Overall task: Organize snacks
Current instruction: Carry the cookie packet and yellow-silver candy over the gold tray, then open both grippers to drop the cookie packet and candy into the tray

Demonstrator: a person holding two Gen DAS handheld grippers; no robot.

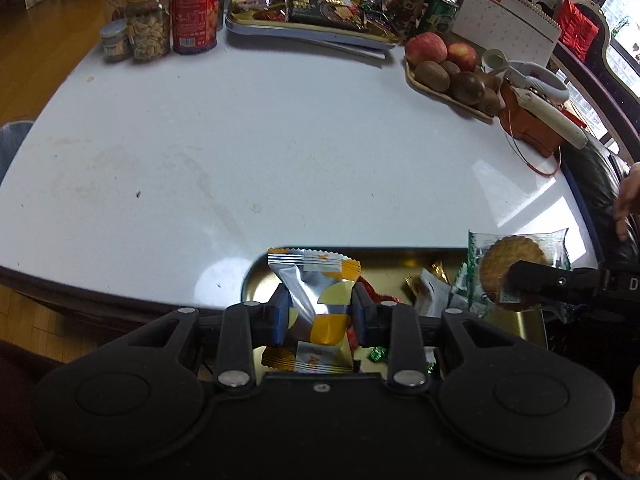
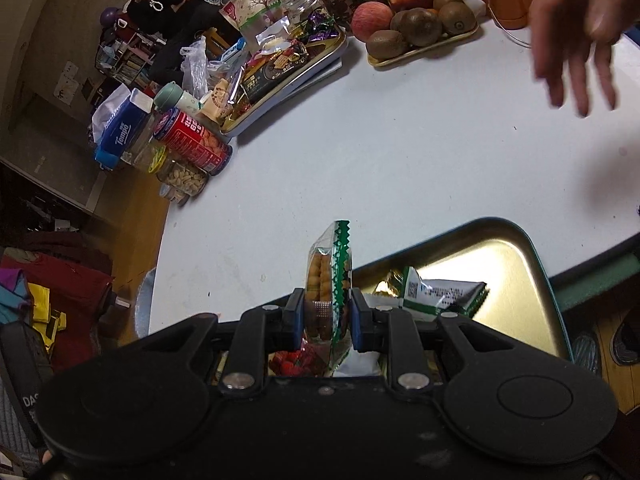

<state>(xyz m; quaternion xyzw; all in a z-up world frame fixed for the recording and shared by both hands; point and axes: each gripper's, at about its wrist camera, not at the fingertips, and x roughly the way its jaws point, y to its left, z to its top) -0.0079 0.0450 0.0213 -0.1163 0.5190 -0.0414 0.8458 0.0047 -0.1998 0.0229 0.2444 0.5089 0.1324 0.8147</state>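
Note:
My left gripper [image 1: 319, 307] is shut on a silver and orange snack packet [image 1: 320, 292], held above the near end of a gold metal tray [image 1: 260, 276] at the table's front edge. My right gripper [image 2: 323, 316] is shut on a clear, green-edged biscuit pack [image 2: 329, 280], held edge-on; in the left wrist view that biscuit pack [image 1: 514, 264] hangs at the right over the same tray [image 2: 520, 276]. Loose wrapped snacks [image 2: 436, 292] lie in the tray. A second tray heaped with snacks [image 1: 320, 12] sits at the far side of the table.
Jars and a red can [image 1: 196, 4] stand at the far left. A fruit tray with apples and kiwis [image 1: 452, 72], a desk calendar [image 1: 512, 20] and an orange holder [image 1: 532, 128] fill the far right. A person's bare hand [image 2: 576, 40] hovers over the table; another person sits beyond it.

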